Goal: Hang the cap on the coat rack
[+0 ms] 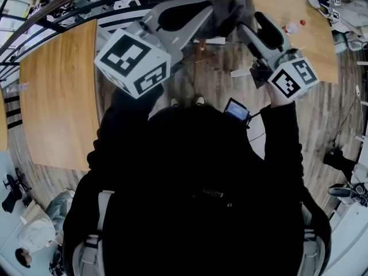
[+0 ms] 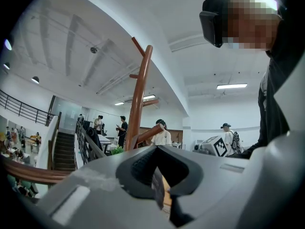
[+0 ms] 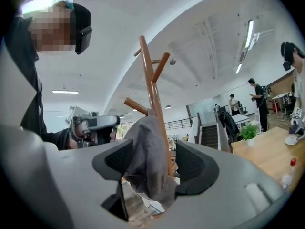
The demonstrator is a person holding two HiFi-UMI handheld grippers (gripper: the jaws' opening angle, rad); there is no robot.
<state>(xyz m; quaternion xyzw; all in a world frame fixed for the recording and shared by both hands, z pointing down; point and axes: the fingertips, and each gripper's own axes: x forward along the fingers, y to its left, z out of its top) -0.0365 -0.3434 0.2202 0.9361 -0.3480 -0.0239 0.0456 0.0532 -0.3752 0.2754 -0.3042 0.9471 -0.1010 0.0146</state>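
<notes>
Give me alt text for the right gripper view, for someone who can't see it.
A grey cap drapes over a peg of a wooden coat rack, between the open jaws of the right gripper. A table stands at right.

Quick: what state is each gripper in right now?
Left gripper: jaws together, nothing between them.
Right gripper: open; the grey cap hangs between its jaws, not clamped.
</notes>
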